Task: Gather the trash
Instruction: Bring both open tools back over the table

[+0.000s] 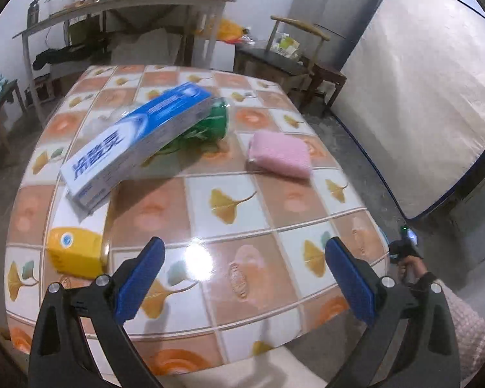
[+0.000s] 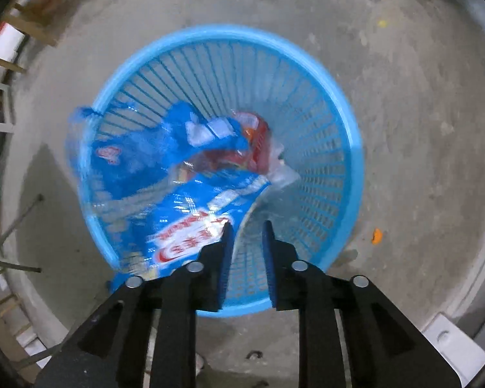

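In the left wrist view my left gripper (image 1: pixel 242 271) is wide open and empty above the near part of the tiled table (image 1: pixel 229 194). On the table lie a blue-white toothpaste box (image 1: pixel 135 142) leaning on a green packet (image 1: pixel 210 123), a pink packet (image 1: pixel 279 155) and a yellow box (image 1: pixel 74 252). In the right wrist view my right gripper (image 2: pixel 246 226) hovers over a blue slatted basket (image 2: pixel 307 103) on the floor, jaws slightly apart and empty. A blue plastic bag (image 2: pixel 177 200) lies in the basket, draped over its left rim, beside a red wrapper (image 2: pixel 242 152).
A mattress (image 1: pixel 420 97) leans against the wall right of the table. A wooden chair (image 1: pixel 294 61) and a cluttered shelf (image 1: pixel 123 9) stand behind it. The right hand and its gripper handle (image 1: pixel 407 252) show beside the table's right edge. Concrete floor (image 2: pixel 404 129) surrounds the basket.
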`<state>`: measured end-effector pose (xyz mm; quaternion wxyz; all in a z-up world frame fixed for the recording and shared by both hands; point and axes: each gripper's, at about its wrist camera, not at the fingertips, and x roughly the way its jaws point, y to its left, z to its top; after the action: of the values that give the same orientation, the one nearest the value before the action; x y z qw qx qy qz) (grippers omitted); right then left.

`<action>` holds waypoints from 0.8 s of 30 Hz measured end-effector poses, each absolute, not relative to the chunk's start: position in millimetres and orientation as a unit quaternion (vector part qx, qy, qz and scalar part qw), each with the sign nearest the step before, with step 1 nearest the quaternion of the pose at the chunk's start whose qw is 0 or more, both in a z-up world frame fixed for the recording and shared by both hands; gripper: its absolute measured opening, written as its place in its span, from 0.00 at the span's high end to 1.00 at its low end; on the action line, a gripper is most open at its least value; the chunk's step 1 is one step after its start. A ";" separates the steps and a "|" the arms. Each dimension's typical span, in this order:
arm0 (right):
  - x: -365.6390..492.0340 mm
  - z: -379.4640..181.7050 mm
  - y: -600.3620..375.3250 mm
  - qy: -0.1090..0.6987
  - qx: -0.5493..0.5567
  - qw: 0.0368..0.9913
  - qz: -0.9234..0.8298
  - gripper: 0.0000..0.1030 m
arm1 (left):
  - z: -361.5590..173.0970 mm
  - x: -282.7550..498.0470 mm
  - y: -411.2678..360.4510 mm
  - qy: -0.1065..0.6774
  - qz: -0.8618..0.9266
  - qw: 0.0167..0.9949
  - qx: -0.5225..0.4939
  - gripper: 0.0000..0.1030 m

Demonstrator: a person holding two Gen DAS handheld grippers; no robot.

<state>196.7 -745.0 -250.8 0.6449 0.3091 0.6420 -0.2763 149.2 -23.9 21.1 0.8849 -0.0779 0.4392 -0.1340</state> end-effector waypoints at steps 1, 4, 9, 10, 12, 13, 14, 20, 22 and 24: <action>194.3 -229.9 -740.8 0.624 0.306 0.667 -0.268 0.72 | 19.1 147.8 -19.0 0.438 -0.136 0.885 -0.084 0.06; 186.1 -174.0 -720.9 0.580 0.284 0.718 -0.259 0.52 | 16.4 141.2 -10.6 0.427 -0.126 0.892 -0.081 0.06; 192.9 -56.2 -668.5 0.494 0.251 0.810 -0.190 0.33 | 7.5 133.9 1.1 0.425 -0.116 0.893 -0.090 0.06; 200.7 -25.5 -647.1 0.479 0.238 0.830 -0.157 0.30 | 5.8 133.0 3.0 0.425 -0.115 0.893 -0.095 0.06; 216.5 16.4 -606.1 0.461 0.209 0.857 -0.098 0.26 | 3.3 129.0 7.5 0.422 -0.112 0.894 -0.105 0.06; 225.6 31.0 -586.6 0.455 0.195 0.866 -0.069 0.21 | 3.0 126.5 9.1 0.419 -0.110 0.895 -0.108 0.06; 234.4 46.3 -562.1 0.449 0.175 0.876 -0.029 0.16 | 2.1 123.5 11.7 0.416 -0.108 0.896 -0.111 0.06; 285.6 80.6 -393.6 0.431 -0.028 0.886 0.167 0.08 | -4.8 104.4 19.8 0.410 -0.092 0.902 -0.100 0.06; 304.0 71.8 -354.5 0.432 -0.087 0.875 0.199 0.08 | -8.6 96.6 23.5 0.409 -0.084 0.903 -0.104 0.06; 326.4 60.3 -314.6 0.441 -0.144 0.860 0.214 0.08 | -12.6 90.9 26.4 0.408 -0.080 0.903 -0.108 0.06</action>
<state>326.4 -314.6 60.3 0.8598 -0.1444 0.4405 0.2142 90.9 26.4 -12.6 0.9030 -0.1082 0.4081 -0.0800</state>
